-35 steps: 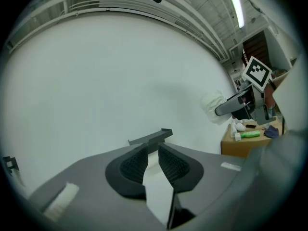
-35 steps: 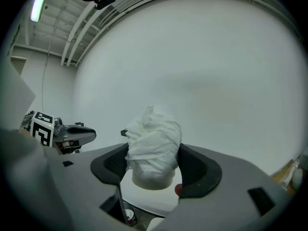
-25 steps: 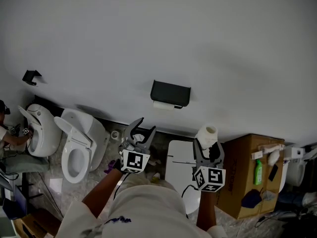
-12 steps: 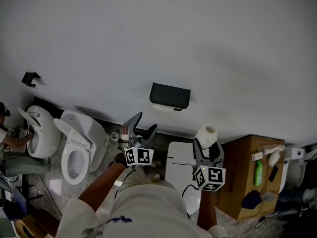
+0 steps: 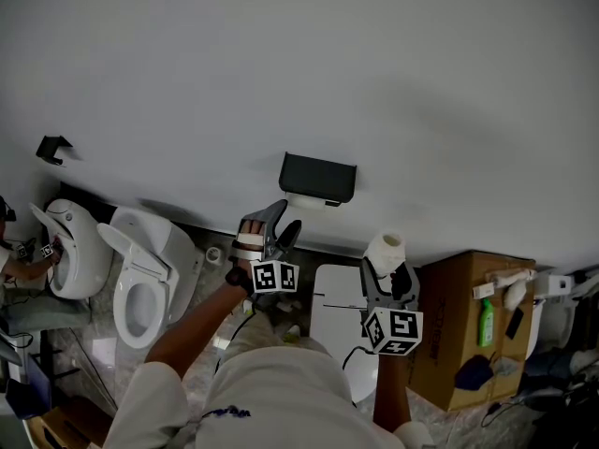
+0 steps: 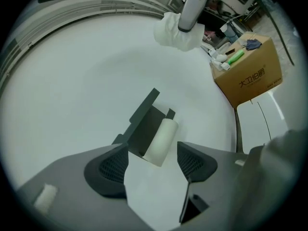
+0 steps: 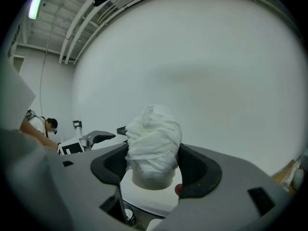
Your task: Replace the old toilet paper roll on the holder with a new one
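The left gripper [image 5: 279,224] is nearer the holder [image 5: 318,178] than it was a second ago. In the head view it has slid up and a little right toward the wall, and its marker cube has rolled to show a different face. Its jaws have just been opening wide, then easing in slightly, and they stand apart with nothing between the pads. In the left gripper view the old roll [image 6: 161,141] shows through the gap, beyond the tips and untouched. It hangs under the black cover of the holder, and its axis looks slanted because the gripper is rolled. The right gripper [image 7: 154,166] has hardly shifted. It is clenched on the new roll [image 7: 154,146], both pads pressing the sides of the loosely wound, rumpled paper. That roll is held upright, right of the holder and lower than it, well apart from it. This looks like the reach for the old roll, with the swap itself not yet begun: the old roll is still on the holder and the new one waits in reserve. The roll of the wrist probably lines the jaws up across the old roll. The next move likely calls for the pads to straddle it without catching the cover above or tearing the loose sheet.
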{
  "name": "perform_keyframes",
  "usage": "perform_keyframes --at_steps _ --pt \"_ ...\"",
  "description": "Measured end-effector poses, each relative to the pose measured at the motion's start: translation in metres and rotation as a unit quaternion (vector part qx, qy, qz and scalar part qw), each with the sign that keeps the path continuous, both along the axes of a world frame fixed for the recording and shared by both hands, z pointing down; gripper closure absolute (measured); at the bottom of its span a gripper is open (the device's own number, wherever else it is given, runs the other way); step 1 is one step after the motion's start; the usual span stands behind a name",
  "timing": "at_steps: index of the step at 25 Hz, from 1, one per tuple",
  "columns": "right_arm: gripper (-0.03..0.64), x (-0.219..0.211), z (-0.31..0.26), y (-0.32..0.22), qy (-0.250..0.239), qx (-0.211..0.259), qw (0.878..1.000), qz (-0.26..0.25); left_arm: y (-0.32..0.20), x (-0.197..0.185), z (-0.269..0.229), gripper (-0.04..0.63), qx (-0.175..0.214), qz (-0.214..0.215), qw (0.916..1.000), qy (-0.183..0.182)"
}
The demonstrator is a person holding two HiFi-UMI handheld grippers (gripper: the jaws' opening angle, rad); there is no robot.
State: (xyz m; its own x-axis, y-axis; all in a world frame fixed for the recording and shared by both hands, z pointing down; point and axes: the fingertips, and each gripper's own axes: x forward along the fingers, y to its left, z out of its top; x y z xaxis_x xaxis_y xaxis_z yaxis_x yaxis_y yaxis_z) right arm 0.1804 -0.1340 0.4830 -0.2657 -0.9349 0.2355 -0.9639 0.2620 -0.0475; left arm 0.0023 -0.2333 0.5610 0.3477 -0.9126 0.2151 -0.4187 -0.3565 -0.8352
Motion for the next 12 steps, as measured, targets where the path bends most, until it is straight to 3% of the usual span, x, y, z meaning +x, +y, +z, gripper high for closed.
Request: perform_keyframes --at_steps 5,12 --pt "0.308 0.003 0.008 -0.008 0.001 -0.006 1.000 0.010 -0.013 0.006 0.015 0.298 0.001 0.000 0.9993 -0.038" --pt "0.308 -0.002 0.013 -0.015 0.005 -0.011 1.000 0.000 -0.029 0.006 0.029 0.305 -0.012 -0.017 0.9979 -0.061"
